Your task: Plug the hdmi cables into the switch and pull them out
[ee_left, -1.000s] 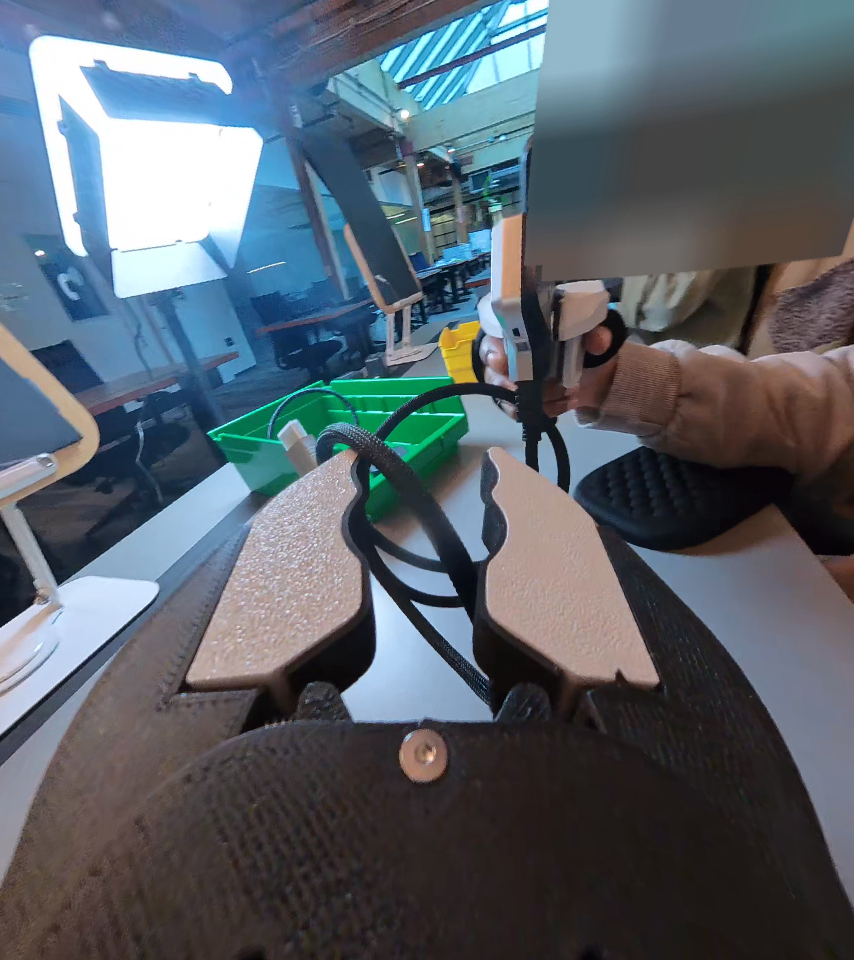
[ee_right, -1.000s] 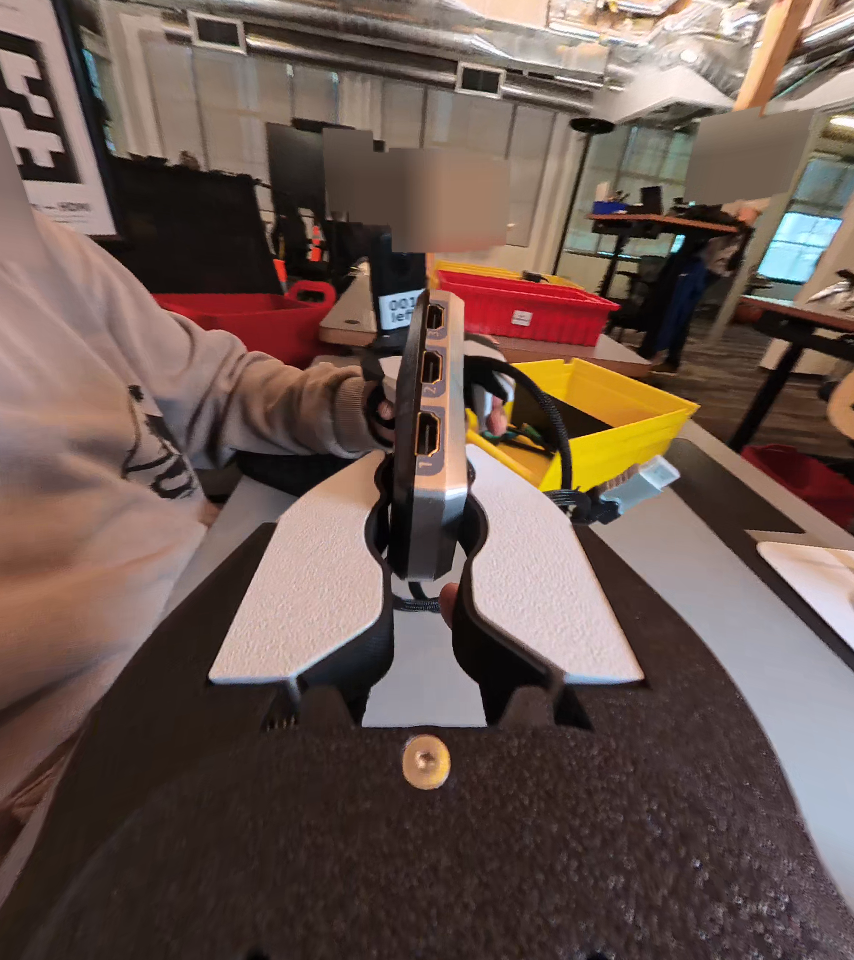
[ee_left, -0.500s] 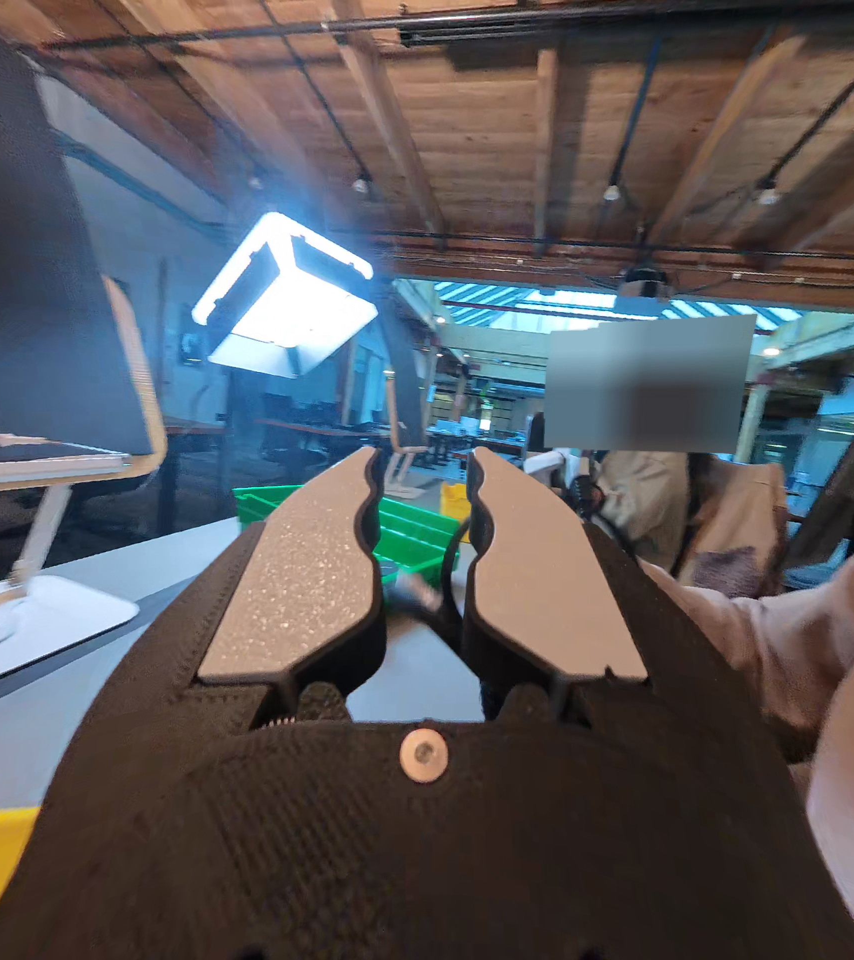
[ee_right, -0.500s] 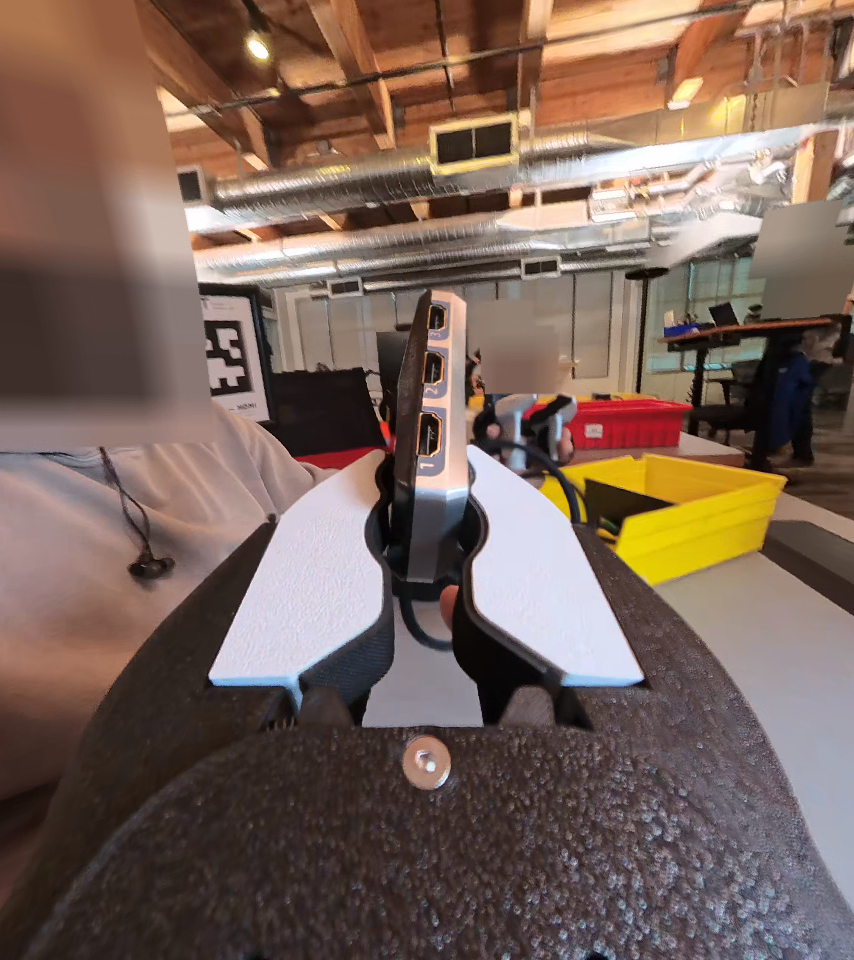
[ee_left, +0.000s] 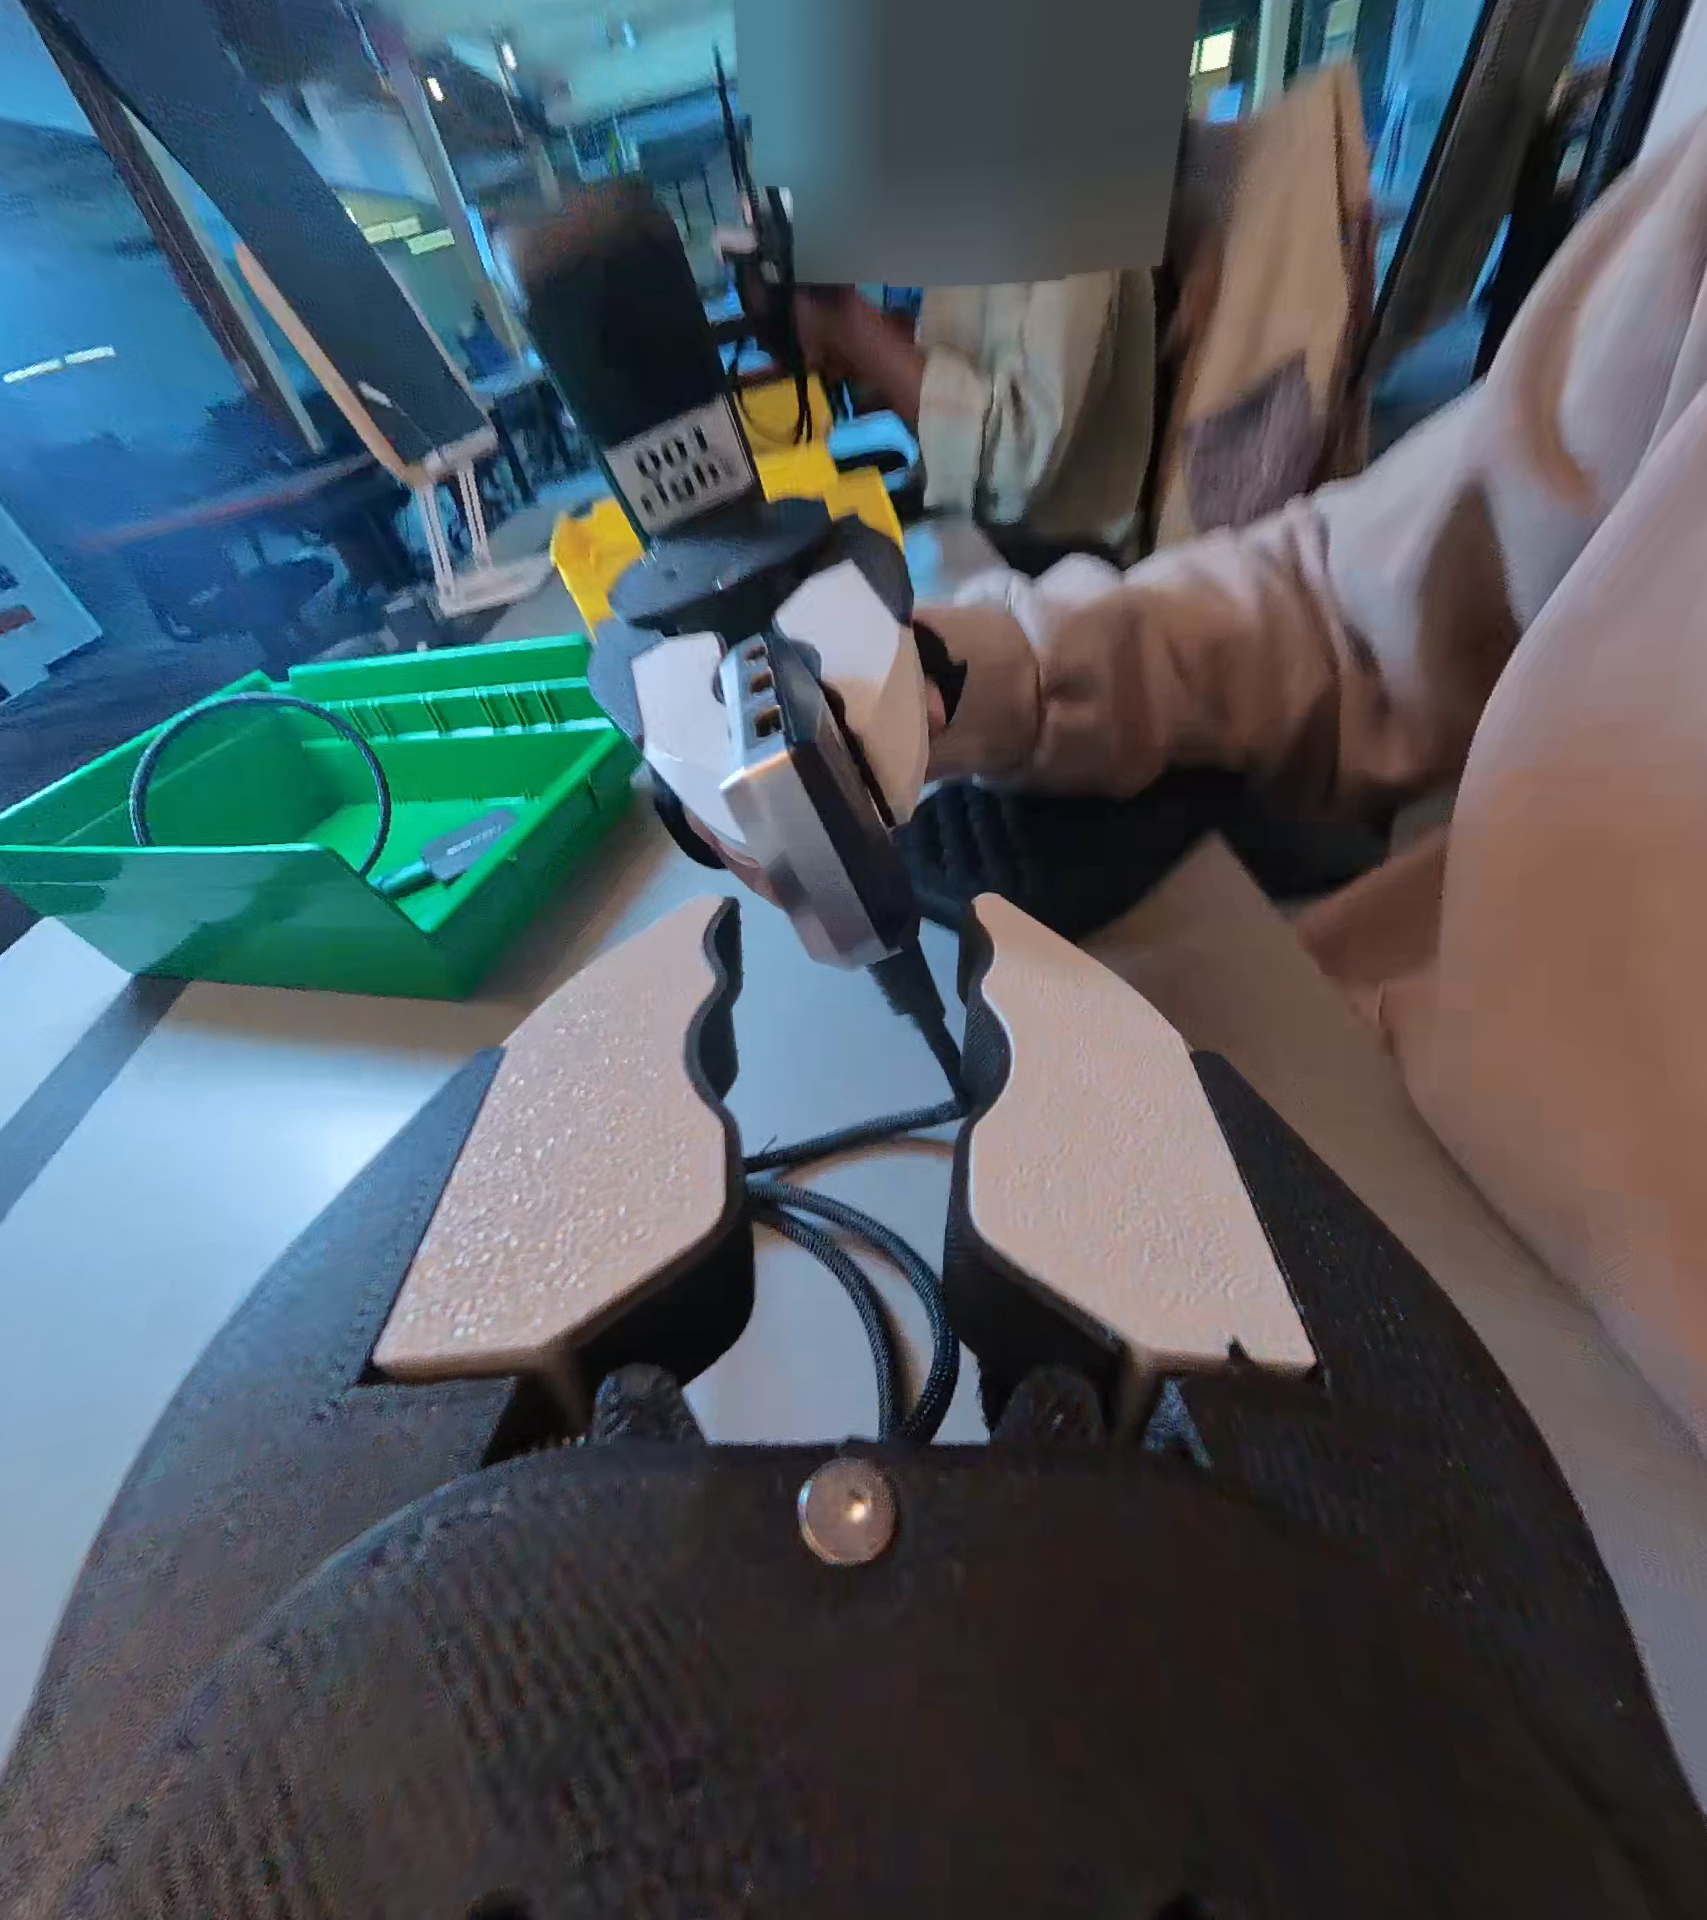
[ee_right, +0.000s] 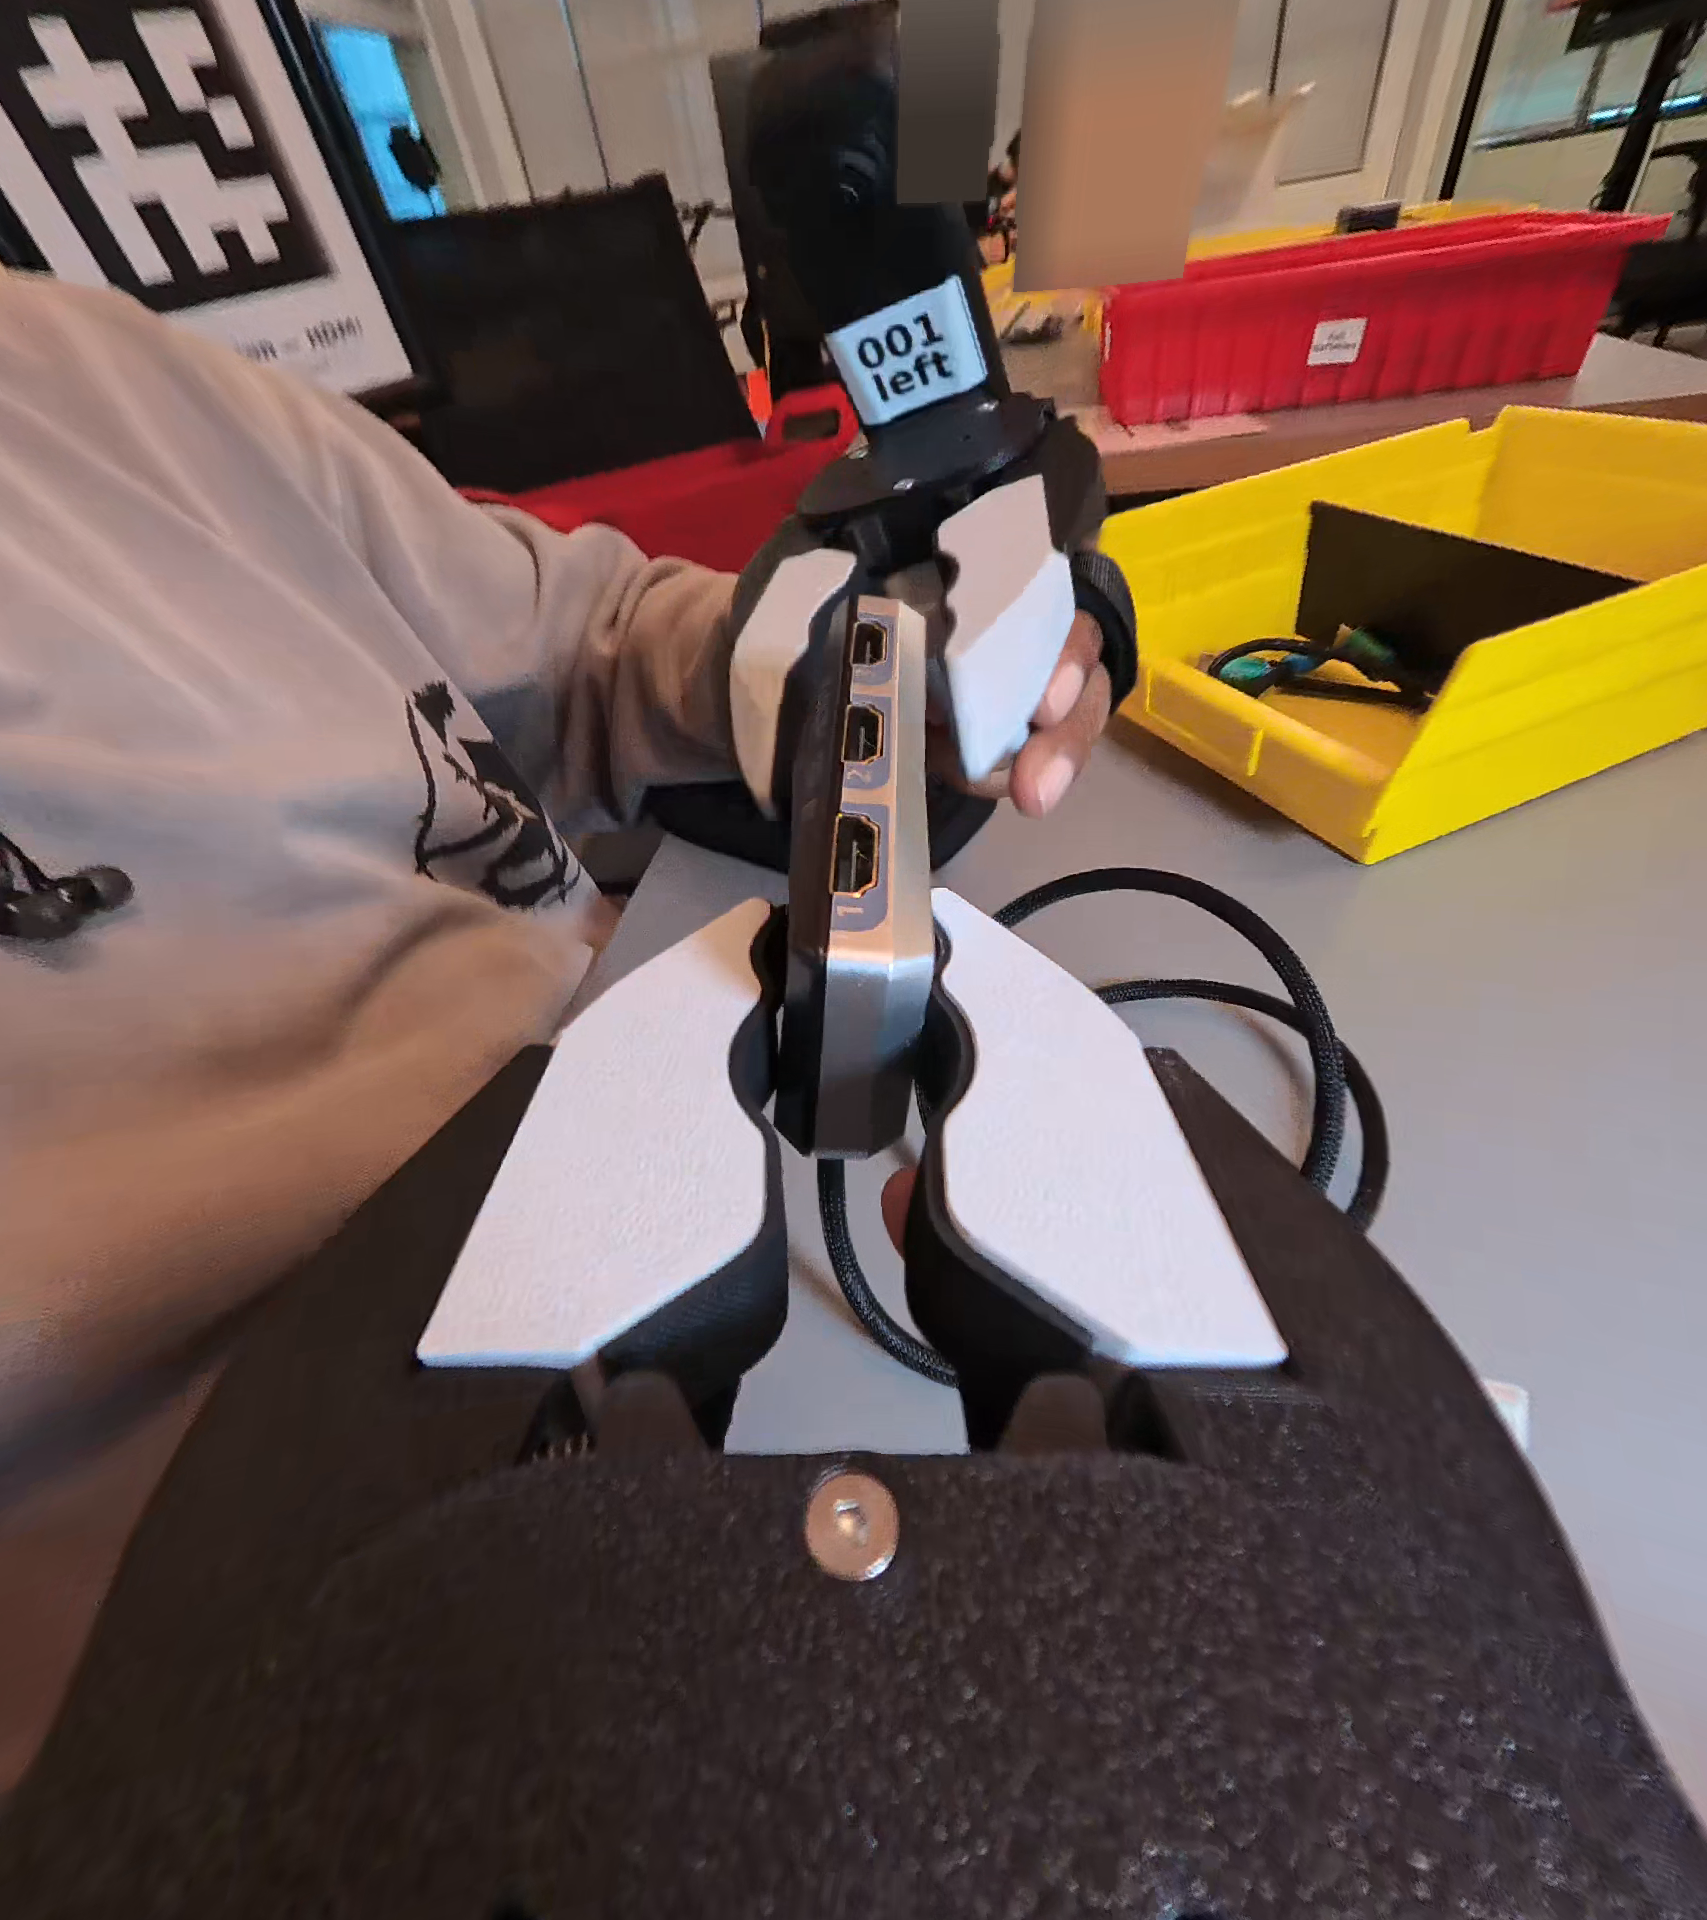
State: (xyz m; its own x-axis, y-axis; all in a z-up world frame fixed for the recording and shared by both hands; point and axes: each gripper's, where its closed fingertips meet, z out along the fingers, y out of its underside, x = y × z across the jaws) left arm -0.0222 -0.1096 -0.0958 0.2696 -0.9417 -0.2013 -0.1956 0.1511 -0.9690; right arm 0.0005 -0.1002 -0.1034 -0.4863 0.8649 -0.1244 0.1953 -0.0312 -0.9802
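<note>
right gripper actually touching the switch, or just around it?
Touching. The right wrist view shows the right gripper with both white fingers pressed against the flat sides of the switch, which stands upright between them, off the table.

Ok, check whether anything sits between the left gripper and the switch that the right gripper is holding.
Nothing visible does. The left gripper is open, with the switch just ahead of its fingertips, clamped in the right gripper. Only the switch's own black braided cable trails through the gap between the left fingers.
</note>
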